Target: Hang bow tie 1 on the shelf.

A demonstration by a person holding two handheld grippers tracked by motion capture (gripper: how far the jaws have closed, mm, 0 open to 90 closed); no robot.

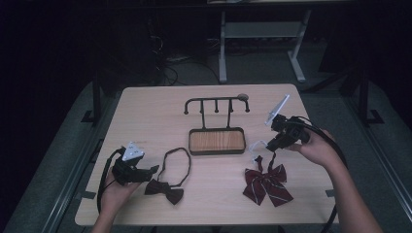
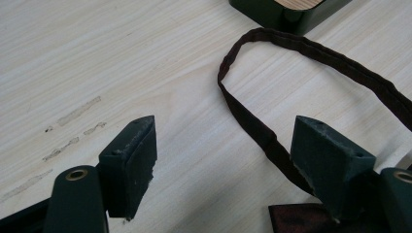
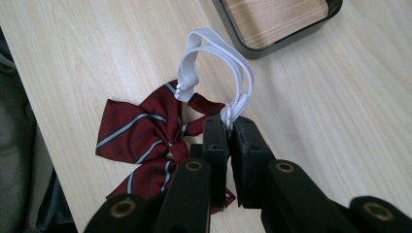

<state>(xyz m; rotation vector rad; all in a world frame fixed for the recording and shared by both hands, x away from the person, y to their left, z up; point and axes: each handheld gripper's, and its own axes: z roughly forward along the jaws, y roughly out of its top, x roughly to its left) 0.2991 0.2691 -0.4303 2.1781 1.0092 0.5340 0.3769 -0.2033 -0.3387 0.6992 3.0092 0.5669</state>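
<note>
A light wooden table [image 1: 145, 111] is seen from above, with a dark hook stand [image 1: 216, 103] rising from a wood-lined tray [image 1: 216, 141] near its middle.

Left gripper [image 1: 145, 171] — held low over the table's near-left area in the person's left hand [image 1: 116, 191]. In the left gripper view its jaws are spread wide apart with nothing between them; bare tabletop is seen in the gap. The dark brown bow tie [image 1: 165, 190] lies flat just to the right of this gripper, and its neck strap [image 2: 272, 141] is laid out in a loop toward the tray. The strap runs just beside the inner face of one jaw; contact cannot be judged.

Right gripper [image 3: 228, 127] — held in the right hand [image 1: 318, 148] over the table's right side, near the tray's right end. Its jaws are clenched on the white elastic band [image 3: 214, 63] of the striped burgundy bow tie [image 3: 141, 131]. The band is seen arched upward from the jaws in the right gripper view. The bow itself rests on the table below the gripper, toward the near edge, well apart from the brown tie.

A corner of the tray is seen at the upper edge of both gripper views.
</note>
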